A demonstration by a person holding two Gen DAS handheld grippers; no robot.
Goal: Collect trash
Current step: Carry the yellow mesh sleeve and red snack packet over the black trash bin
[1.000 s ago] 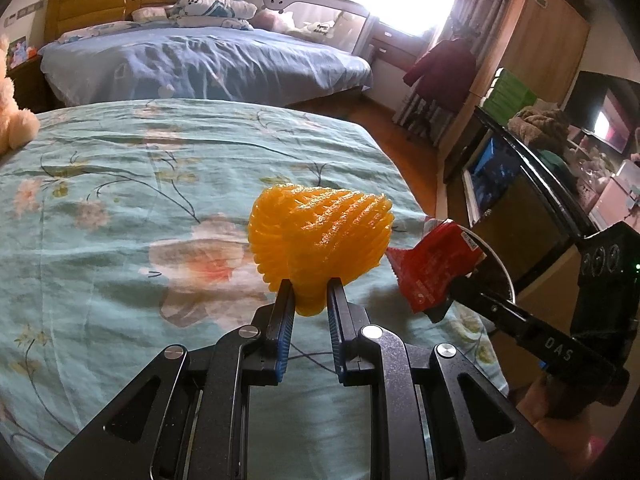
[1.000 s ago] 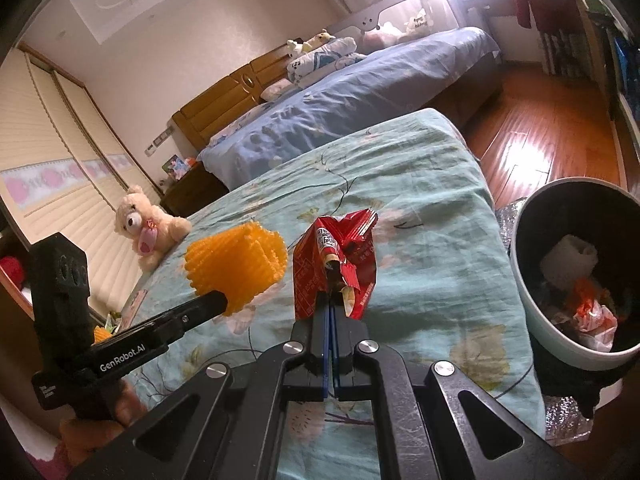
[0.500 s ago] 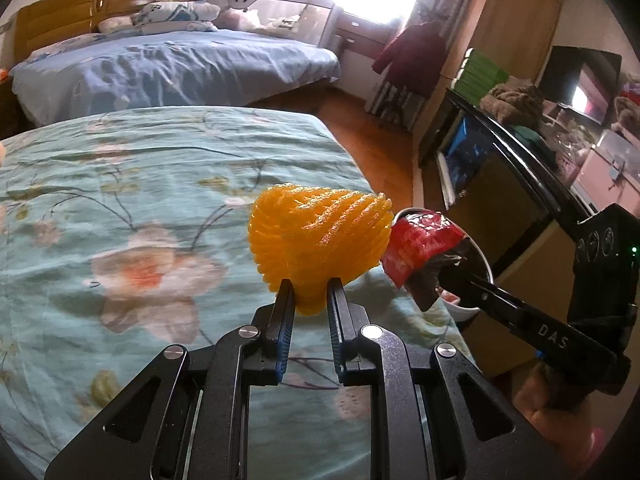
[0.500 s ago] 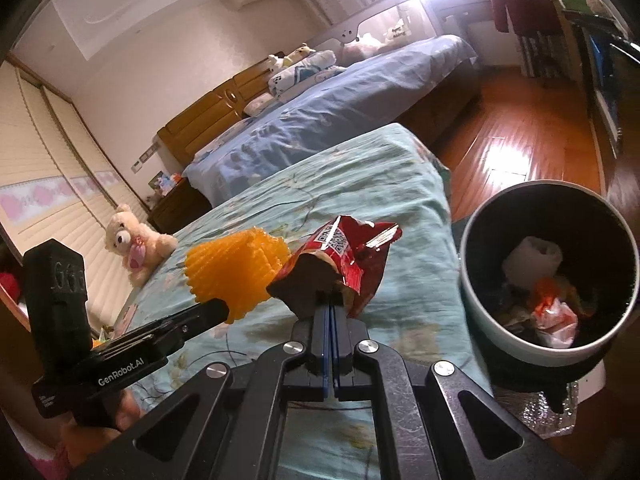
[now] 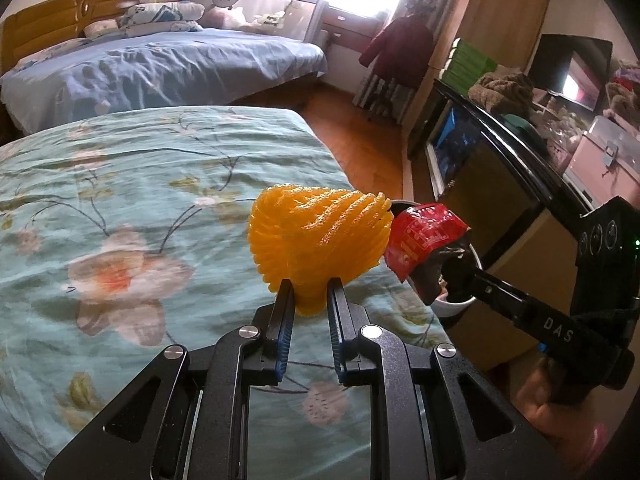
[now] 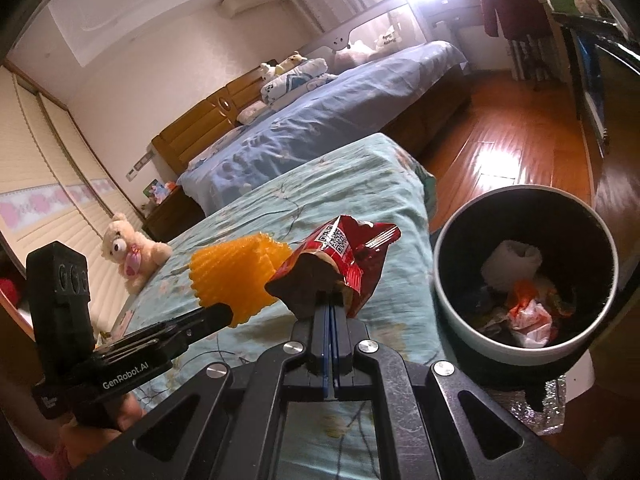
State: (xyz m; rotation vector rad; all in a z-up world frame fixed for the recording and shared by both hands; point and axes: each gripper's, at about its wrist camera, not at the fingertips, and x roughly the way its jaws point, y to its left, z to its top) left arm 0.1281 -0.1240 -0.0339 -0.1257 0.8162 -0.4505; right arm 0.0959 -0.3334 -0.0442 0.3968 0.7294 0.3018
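My left gripper (image 5: 309,300) pinches the narrow bottom end of the foam net (image 5: 320,240), with the blue pads pressed into it and a gap left between them. My right gripper (image 6: 330,312) is pressed almost flat together on the crumpled lower edge of the wrapper (image 6: 348,258). Both pieces hang in the air above the near corner of the bed (image 6: 360,184), the net just left of the wrapper. The bin (image 6: 452,308) stands on the floor beside the bed, to my right, and already holds paper and scraps.

The risk I see is in the drop. The wrapper is light and flat; let go too far out or too high and it may flutter onto the floor or catch the rim instead of falling in. The net is springy and only held by its tip, so I judge it could pop loose early or bounce off the rubbish inside. My two grippers are close together, and crossing the left over toward the bin could knock them against each other.

The net is bright orange, ribbed, flared wide at the top like a cup. The wrapper is glossy red with a QR code and a dark inside, and its torn top stands open.
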